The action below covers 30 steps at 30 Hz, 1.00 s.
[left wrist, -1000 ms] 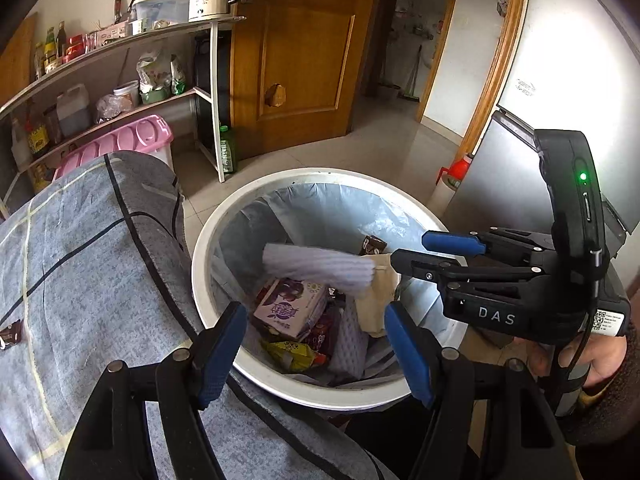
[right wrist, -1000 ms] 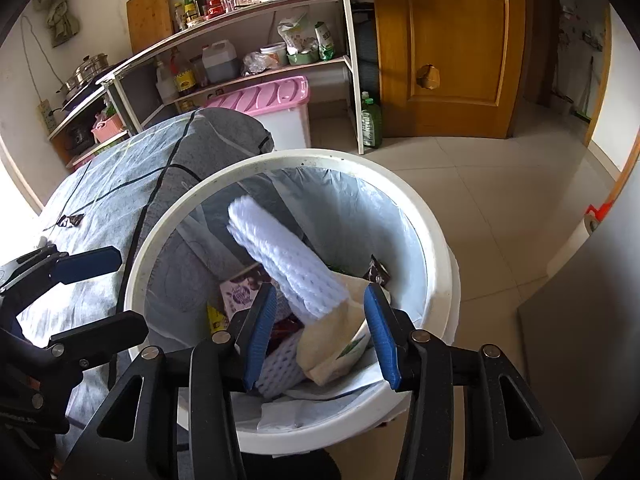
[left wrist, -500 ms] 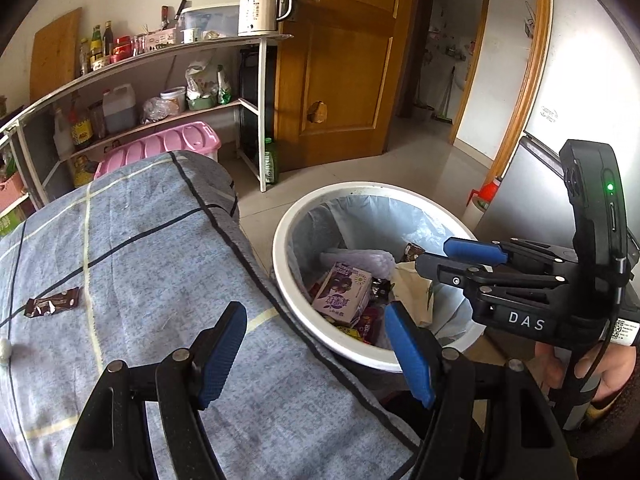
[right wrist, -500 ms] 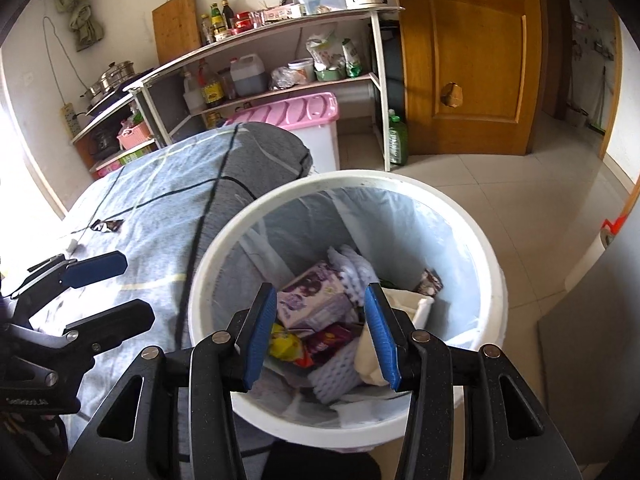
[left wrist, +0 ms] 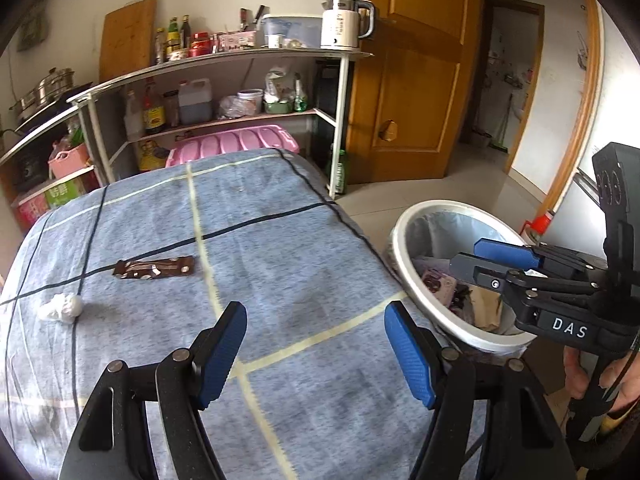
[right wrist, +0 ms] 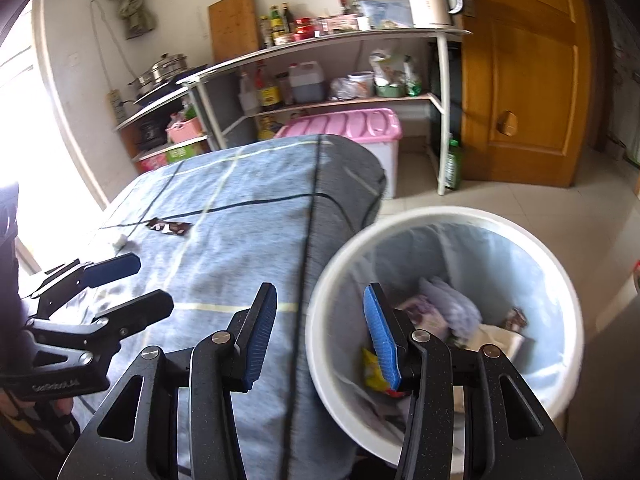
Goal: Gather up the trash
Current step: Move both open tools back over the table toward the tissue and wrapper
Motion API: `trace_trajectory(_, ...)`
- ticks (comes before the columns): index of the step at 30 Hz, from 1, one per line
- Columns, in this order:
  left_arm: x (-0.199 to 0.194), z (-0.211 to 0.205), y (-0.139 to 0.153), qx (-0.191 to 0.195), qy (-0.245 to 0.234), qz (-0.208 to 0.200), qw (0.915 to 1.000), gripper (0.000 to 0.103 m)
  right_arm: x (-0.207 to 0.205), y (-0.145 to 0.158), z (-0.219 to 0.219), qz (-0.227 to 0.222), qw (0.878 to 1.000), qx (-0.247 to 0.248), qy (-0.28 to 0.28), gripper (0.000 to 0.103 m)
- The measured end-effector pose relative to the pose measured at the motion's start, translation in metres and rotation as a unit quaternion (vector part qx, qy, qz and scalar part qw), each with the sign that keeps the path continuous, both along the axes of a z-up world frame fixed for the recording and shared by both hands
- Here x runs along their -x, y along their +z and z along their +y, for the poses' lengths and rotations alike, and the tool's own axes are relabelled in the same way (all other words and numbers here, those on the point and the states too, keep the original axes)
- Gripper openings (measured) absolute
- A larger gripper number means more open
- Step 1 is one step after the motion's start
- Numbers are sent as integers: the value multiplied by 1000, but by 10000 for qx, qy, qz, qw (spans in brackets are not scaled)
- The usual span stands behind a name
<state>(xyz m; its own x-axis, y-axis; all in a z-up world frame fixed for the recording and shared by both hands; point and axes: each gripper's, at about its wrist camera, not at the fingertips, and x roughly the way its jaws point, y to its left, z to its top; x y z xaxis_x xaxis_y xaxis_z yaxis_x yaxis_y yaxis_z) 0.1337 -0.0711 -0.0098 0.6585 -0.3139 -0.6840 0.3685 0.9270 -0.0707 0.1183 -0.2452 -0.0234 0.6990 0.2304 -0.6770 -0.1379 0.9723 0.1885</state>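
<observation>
Right wrist view is smearing the white bin [right wrist: 400, 220] and the trash inside [right wrist: 448, 312]; wrappers there are staying unreadable. Left gripper [right wrist: 132, 284] is getting cut off by that view's left edge. Brown wrapper [left wrist: 154, 269] print is reading too small. Right gripper's fingers [left wrist: 476, 268] are hiding part of the bin contents.

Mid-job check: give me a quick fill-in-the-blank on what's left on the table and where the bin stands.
1. The brown wrapper lies on the ___ tablecloth.
2. The crumpled white tissue and the wrapper are ___, not touching.
3. The white trash bin is lined with a pale ___ bag.
4. Between the pads of the left gripper and the right gripper there is ___.

Missing words: blue; apart; blue; nothing
</observation>
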Motion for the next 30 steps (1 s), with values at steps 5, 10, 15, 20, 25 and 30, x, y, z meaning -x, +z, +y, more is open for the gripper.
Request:
trace_trajectory(5, -11, 52, -1, -19, 613, -10, 9981, 71, -19, 1, 38, -50, 9992, 15, 386, 47)
trace_trajectory(10, -21, 106, -2, -16, 1138, -39, 9935, 71, -36, 0, 71, -73, 9976, -9, 692, 47)
trace_trajectory(15, -32, 154, -6, -72, 1599, -12, 9871, 71, -57, -4, 106, -82, 9942, 179, 1055, 47)
trace_trajectory(20, -47, 188, -12, -206, 1848, 14, 9826, 71, -81, -12, 139, -6, 9895, 285, 1414, 47)
trace_trajectory(25, -65, 214, -22, -247, 1994, 128, 9795, 71, -104, -24, 168, 123, 9855, 381, 1651, 47)
trace_trajectory(30, -80, 223, -29, -263, 1811, 157, 9830, 71, -121, -29, 191, 73, 9795, 561, 1934, 55)
